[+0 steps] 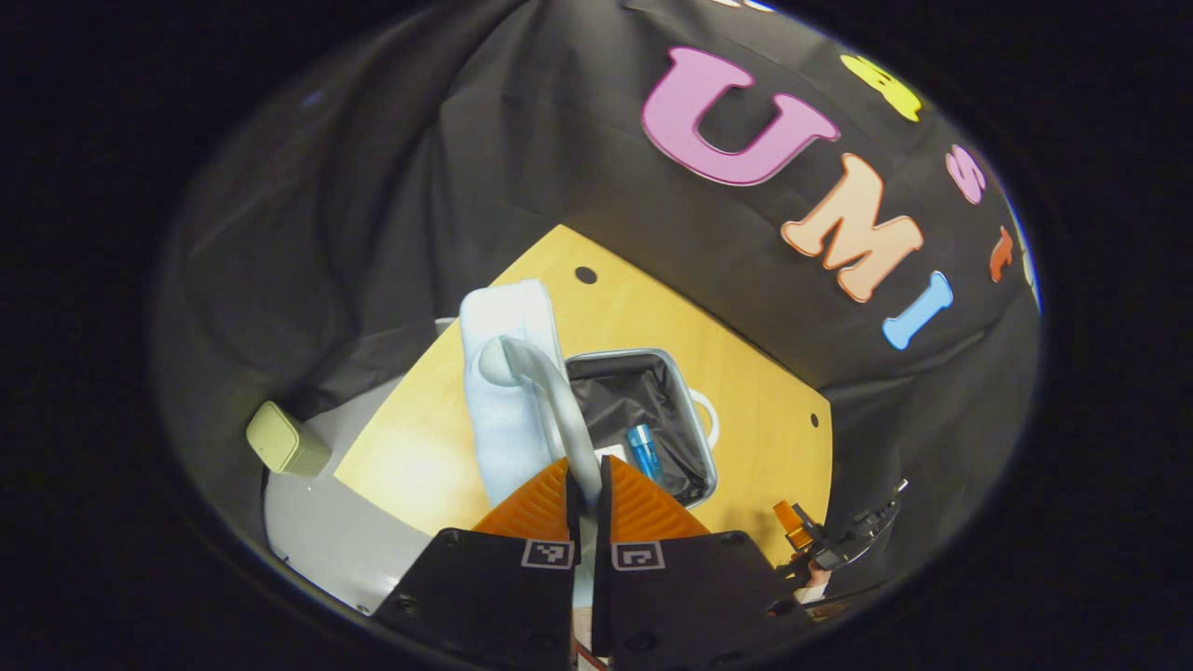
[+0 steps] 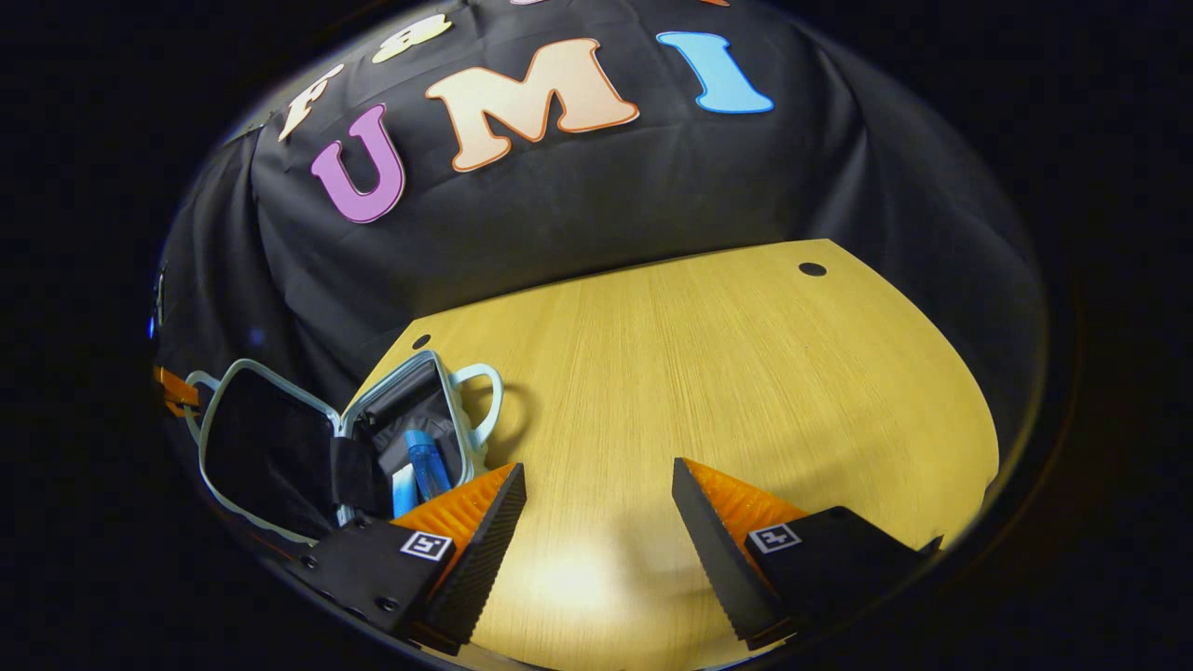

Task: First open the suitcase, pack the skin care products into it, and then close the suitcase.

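Note:
A small pale blue suitcase lies open on the wooden table (image 1: pixel 764 410). In the left gripper view its lid (image 1: pixel 508 382) stands raised, and my left gripper (image 1: pixel 587 477) is shut on the lid's curved handle (image 1: pixel 550 382). Beyond that, the black-lined base (image 1: pixel 652 391) holds a blue tube (image 1: pixel 643 450). In the right gripper view the suitcase (image 2: pixel 270 447) sits at the far left, with the blue tube (image 2: pixel 427 466) inside its base. My right gripper (image 2: pixel 596 480) hovers open over bare table to the right of the case, nothing between its fingers.
A pale green box (image 1: pixel 284 438) rests on a grey surface left of the table. The base's own looped handle (image 2: pixel 480 396) sticks out toward the table's middle. The right gripper (image 1: pixel 820 540) shows at the table's near edge in the left gripper view. Black cloth walls the table's far sides.

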`<state>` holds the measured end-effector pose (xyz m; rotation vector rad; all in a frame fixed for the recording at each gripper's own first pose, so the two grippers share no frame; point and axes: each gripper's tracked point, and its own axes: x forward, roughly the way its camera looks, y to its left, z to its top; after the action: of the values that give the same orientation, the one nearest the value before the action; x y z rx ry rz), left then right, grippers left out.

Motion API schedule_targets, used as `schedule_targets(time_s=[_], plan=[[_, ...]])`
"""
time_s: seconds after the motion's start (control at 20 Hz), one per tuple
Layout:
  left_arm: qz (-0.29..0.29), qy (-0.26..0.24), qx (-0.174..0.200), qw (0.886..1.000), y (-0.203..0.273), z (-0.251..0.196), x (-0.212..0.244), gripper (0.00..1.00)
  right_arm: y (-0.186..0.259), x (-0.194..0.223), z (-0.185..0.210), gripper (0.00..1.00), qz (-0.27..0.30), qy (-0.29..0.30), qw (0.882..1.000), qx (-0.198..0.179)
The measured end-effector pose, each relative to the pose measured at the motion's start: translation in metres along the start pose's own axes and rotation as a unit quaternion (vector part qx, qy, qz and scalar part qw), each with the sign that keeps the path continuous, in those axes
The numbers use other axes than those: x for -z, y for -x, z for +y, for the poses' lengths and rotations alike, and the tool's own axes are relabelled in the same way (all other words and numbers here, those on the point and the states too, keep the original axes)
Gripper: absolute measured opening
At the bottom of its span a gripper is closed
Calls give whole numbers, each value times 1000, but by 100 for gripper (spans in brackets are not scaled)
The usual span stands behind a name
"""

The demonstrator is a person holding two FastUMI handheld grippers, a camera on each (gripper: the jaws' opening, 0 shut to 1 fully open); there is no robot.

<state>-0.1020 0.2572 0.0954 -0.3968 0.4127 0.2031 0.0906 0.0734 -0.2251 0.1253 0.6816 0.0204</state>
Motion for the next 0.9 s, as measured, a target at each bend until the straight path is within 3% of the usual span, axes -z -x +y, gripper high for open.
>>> schedule_targets(time_s=[0.5,0.9], plan=[[22,-42,118,992,-66,-126,-3,1,31,-3,-60,98,-6,-6,999,36],[95,-78,149,981,-140,-199,35,1,56,-7,-94,98,-11,-22,998,62]])
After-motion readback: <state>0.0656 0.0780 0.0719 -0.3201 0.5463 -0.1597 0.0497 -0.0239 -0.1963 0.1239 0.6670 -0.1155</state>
